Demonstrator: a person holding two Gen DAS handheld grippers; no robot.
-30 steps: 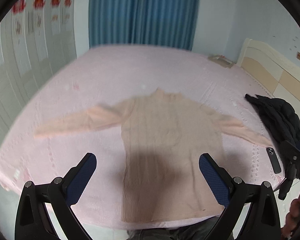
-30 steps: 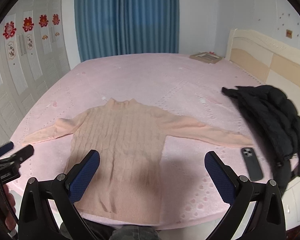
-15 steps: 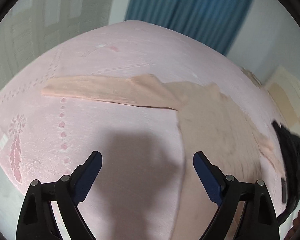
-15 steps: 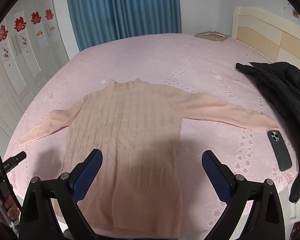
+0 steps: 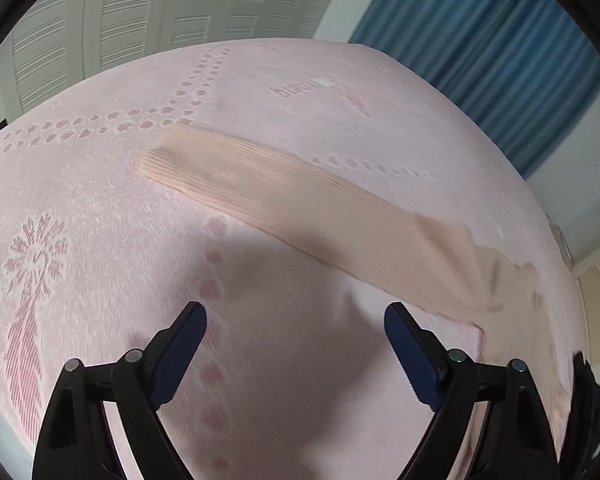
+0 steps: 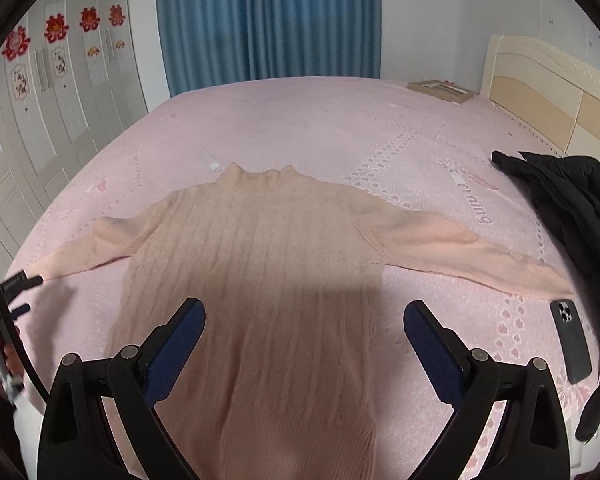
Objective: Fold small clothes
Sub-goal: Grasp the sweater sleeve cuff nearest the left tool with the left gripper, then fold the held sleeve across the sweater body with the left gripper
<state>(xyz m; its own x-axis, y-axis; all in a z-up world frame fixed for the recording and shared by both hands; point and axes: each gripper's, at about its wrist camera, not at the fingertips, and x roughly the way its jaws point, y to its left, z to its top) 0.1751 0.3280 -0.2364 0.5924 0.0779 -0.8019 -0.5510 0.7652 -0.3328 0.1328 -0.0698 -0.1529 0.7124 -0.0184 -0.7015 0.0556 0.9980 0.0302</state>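
A peach ribbed sweater (image 6: 256, 288) lies flat and face up on the pink bed cover (image 6: 340, 128), collar away from the person, hem at the near edge and both sleeves spread straight out to the sides, which is the layout that lets each sleeve be folded in over the body first. The sweater's left sleeve (image 5: 284, 204) runs as a long band across the left wrist view, its cuff (image 5: 160, 160) pointing toward the wardrobe side of the bed. The left hand-held gripper (image 5: 296, 352) hangs just over the cover on the near side of that sleeve, not touching it; its jaws have just been closing a little yet stand wide, with only bare cover and shadow between them, so this looks like the approach to picking up the sleeve. The right hand-held gripper (image 6: 304, 344) hovers above the lower body of the sweater, jaws wide and empty, probably waiting to steady the cloth or to take the other sleeve (image 6: 480, 256). That sleeve's cuff ends close to a dark phone (image 6: 572, 344) lying near the bed's edge, and a black jacket (image 6: 572, 208) is heaped just beyond it; both sit clear of the sweater but near enough to get in the way of a fold on that side.
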